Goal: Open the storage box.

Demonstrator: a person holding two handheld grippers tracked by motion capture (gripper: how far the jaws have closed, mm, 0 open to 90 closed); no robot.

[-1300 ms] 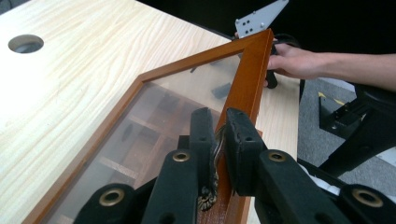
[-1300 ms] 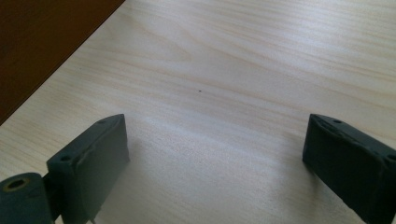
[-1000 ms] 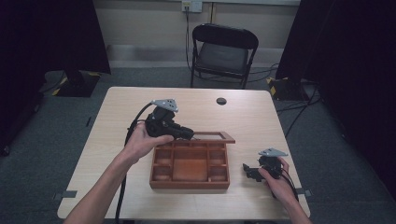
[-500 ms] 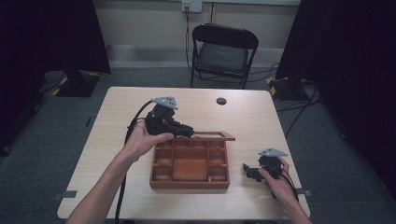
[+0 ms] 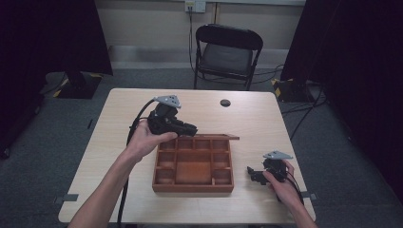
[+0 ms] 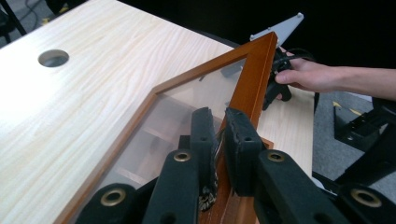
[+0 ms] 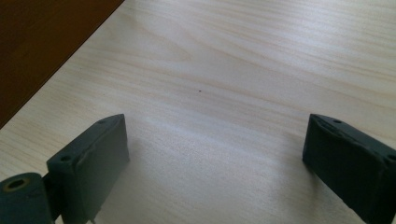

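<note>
Wooden compartment box [image 5: 193,164] sits on the table [image 5: 114,123], roughly mid-table toward the person's edge; its hinged lid [image 6: 254,77], a wood frame with a clear pane, is raised off the box's far edge. Left gripper [image 5: 189,128] is at the box's far-left corner, jaws narrow and clamped on the lid's wooden frame rail, seen close in the left gripper view with the rail pinched between the pads. Right gripper [image 5: 253,172] rests on the table just right of the box, apart from it, jaws spread wide with nothing between them; right gripper view has bare table between the pads and the box's dark side wall [image 7: 42,51] at upper left. Box compartments look empty from above. Handling judgement: box looks stiff and moderately light, could slide or tip if the lid is pulled hard, so bracing the box body may help. Lid is rigid at the frame; the pane looks thin and possibly fragile or scratchable, likely slick, so the hold belongs on the wood rail, not the pane, as it is now. Grip near the corner gives less leverage than the middle of the free edge. Hinge type not visible. A round cable hole [image 5: 225,102] lies beyond the box on the table, a folding chair [image 5: 227,53] behind it. No brands, labels or readable writing.
</note>
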